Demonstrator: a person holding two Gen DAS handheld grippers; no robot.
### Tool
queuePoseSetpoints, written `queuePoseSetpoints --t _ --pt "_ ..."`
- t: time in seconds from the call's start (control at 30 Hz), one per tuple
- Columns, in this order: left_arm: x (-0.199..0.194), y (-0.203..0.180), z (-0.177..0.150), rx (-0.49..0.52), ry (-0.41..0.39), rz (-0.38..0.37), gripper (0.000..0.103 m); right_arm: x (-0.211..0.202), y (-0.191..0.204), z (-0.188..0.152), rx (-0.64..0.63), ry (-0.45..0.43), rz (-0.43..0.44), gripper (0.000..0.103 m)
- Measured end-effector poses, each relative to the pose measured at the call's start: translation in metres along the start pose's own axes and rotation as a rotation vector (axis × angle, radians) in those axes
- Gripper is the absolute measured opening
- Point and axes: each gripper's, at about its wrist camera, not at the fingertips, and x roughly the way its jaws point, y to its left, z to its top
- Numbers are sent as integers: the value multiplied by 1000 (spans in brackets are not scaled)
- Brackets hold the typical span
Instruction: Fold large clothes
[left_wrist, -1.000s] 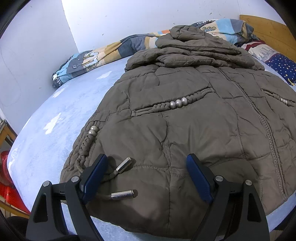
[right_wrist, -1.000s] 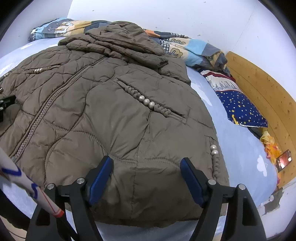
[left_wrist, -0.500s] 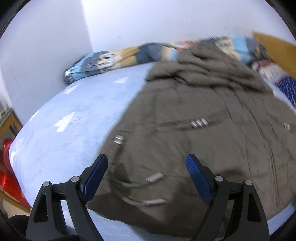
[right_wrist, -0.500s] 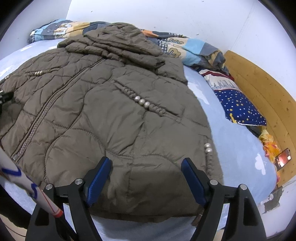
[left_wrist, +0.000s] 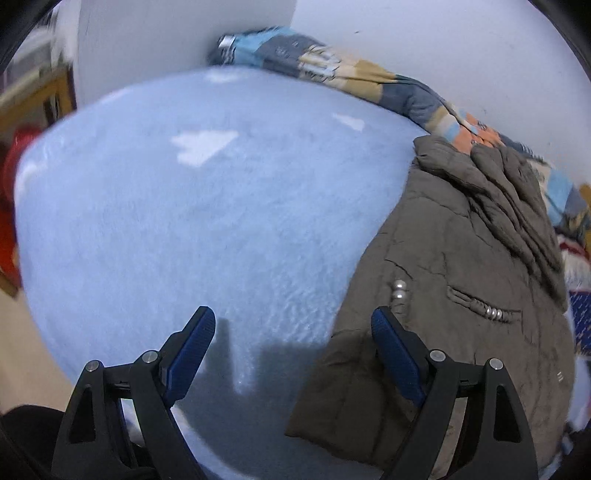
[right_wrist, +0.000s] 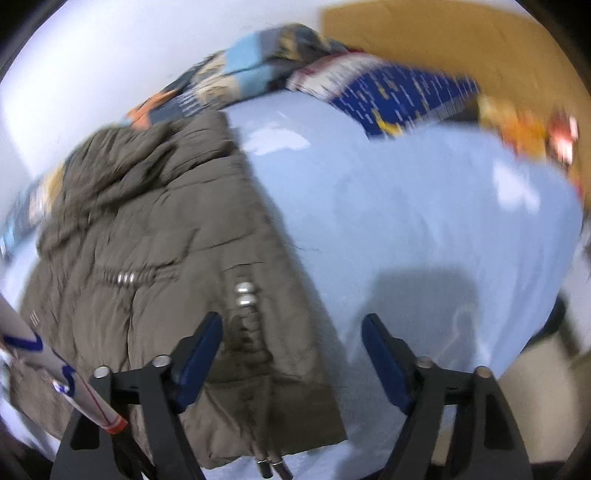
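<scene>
Left wrist view shows the brown quilted coat (left_wrist: 461, 280) lying flat on the pale blue bed (left_wrist: 207, 221), filling the right side, its folded hood end toward a patterned blanket (left_wrist: 332, 70) along the white wall (left_wrist: 443, 44). The left hand-held gripper (left_wrist: 291, 343) hangs spread and empty over the coat's side edge, one finger above bare sheet. From the right wrist, the coat (right_wrist: 147, 240) lies at left; the right hand-held gripper (right_wrist: 291, 347) straddles its opposite edge, jaws having just narrowed but apart, pinching nothing. A starry blue pillow (right_wrist: 399, 96) and wooden headboard (right_wrist: 461, 44) lie beyond.
</scene>
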Motion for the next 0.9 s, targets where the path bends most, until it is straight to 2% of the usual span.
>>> queuePoseSetpoints --t 0.07,0.1,0.23,0.37,0.47,0.57,0.7,0.77,0.83,0.9 --pt "4 8 -3 -41 26 -32 86 8 -10 -3 89 46 87 61" --pt "5 11 -4 -59 36 -48 86 10 -12 -4 110 57 107 60" --pt "7 16 -7 -103 50 -83 86 12 -16 -10 156 79 157 60" --pt "6 9 -13 -96 47 -91 86 16 -24 -20 245 116 226 60" --pt "4 9 -17 -109 45 -107 86 15 -18 -23 230 125 265 61" --pt "2 2 -22 -86 49 -129 86 14 -9 -28 207 136 279 61" --pt "-1 -13 -33 -34 55 -154 86 13 -10 -36 244 153 320 61" --pt "1 -18 -34 -6 53 -145 86 9 -18 -39 286 137 308 60" --pt "4 -17 -33 -21 51 -149 86 7 -28 -41 329 117 271 60" --pt "8 -20 -33 -20 50 -143 86 11 -31 -41 357 127 292 61"
